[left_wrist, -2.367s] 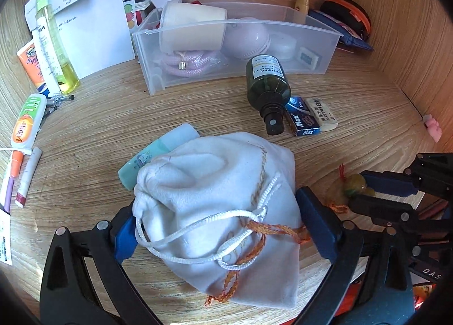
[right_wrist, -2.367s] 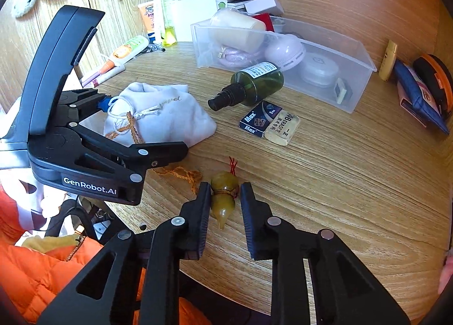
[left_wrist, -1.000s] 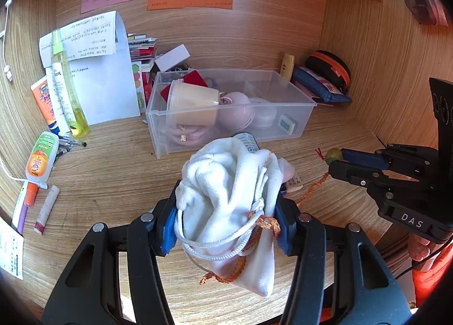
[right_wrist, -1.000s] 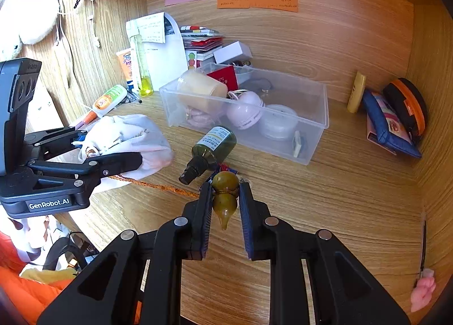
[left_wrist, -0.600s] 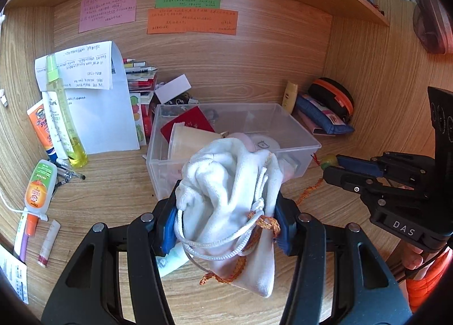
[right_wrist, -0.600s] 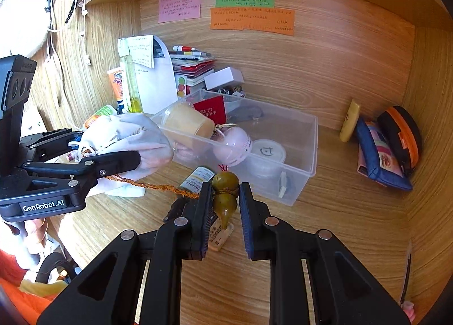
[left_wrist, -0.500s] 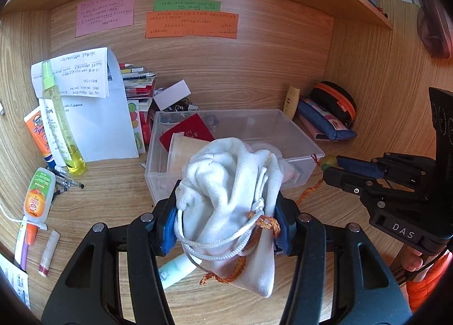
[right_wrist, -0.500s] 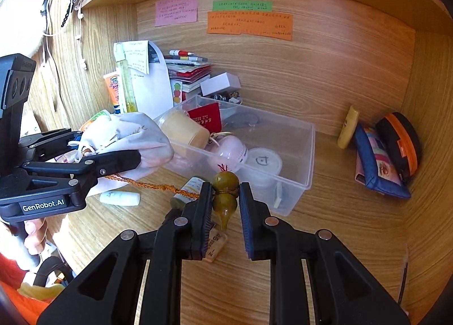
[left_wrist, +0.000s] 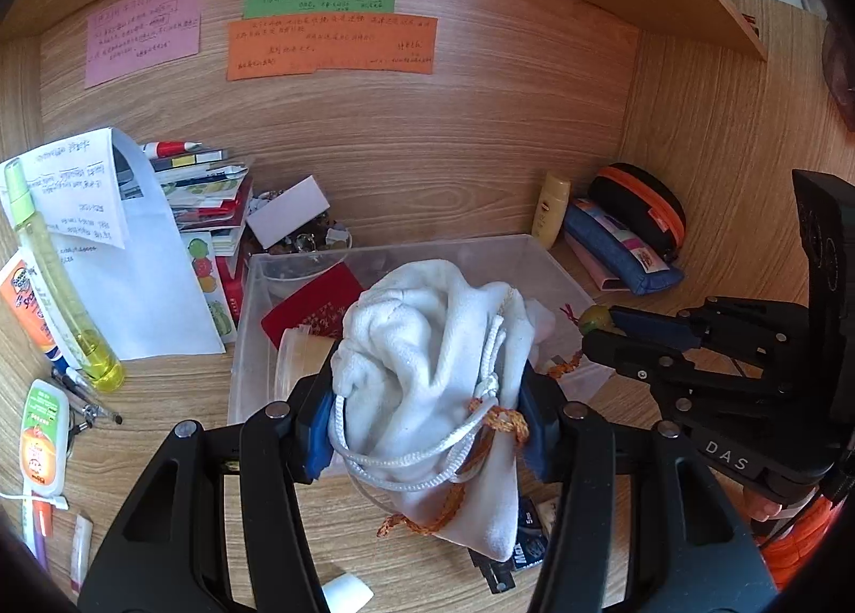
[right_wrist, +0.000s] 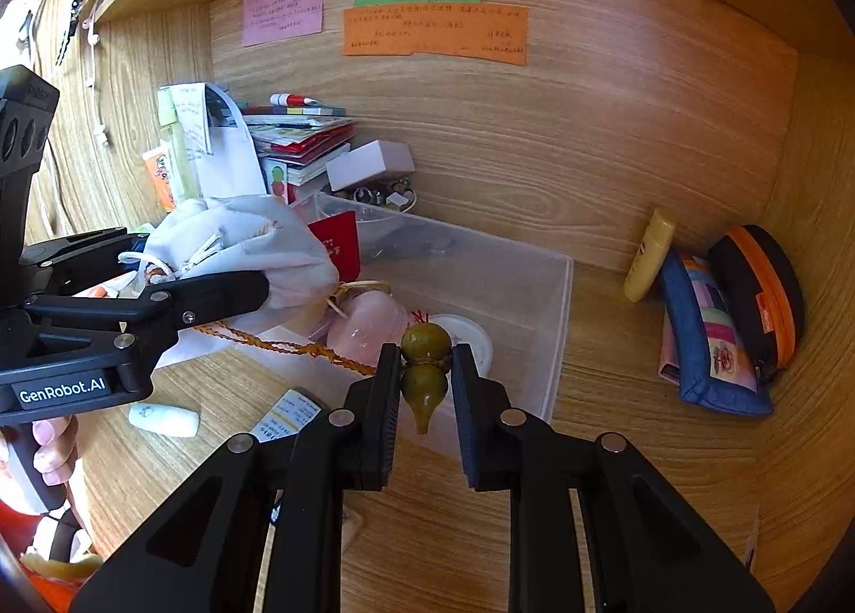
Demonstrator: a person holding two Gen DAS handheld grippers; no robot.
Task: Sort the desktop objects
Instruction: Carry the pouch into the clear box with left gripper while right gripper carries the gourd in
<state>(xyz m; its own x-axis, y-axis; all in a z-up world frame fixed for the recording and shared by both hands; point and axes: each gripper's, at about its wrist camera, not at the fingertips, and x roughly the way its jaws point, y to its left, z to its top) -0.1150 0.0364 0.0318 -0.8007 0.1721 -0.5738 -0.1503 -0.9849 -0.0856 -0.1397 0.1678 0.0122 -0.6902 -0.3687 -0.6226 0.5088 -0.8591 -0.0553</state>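
My left gripper (left_wrist: 427, 399) is shut on a white drawstring pouch (left_wrist: 433, 367) and holds it in the air over the near edge of a clear plastic bin (left_wrist: 251, 281). The pouch also shows in the right wrist view (right_wrist: 240, 249). My right gripper (right_wrist: 426, 378) is shut on a small olive-green gourd charm (right_wrist: 425, 372), held above the bin's near side (right_wrist: 556, 335). An orange braided cord (right_wrist: 278, 346) runs from the gourd to the pouch. The right gripper shows at the right of the left wrist view (left_wrist: 604, 324).
The bin holds a red card (left_wrist: 315, 308), a beige cup (left_wrist: 299, 356), a pink round thing (right_wrist: 368, 324) and a white round case (right_wrist: 470, 340). Bottles, tubes and papers (left_wrist: 107, 260) stand left. Pouches (right_wrist: 716, 324) lie right. A dark bottle and a box lie in front of the bin.
Both grippers have risen from the desk and moved forward with the pouch and the gourd, which now hang over the bin's near side. Both grips stay shut.
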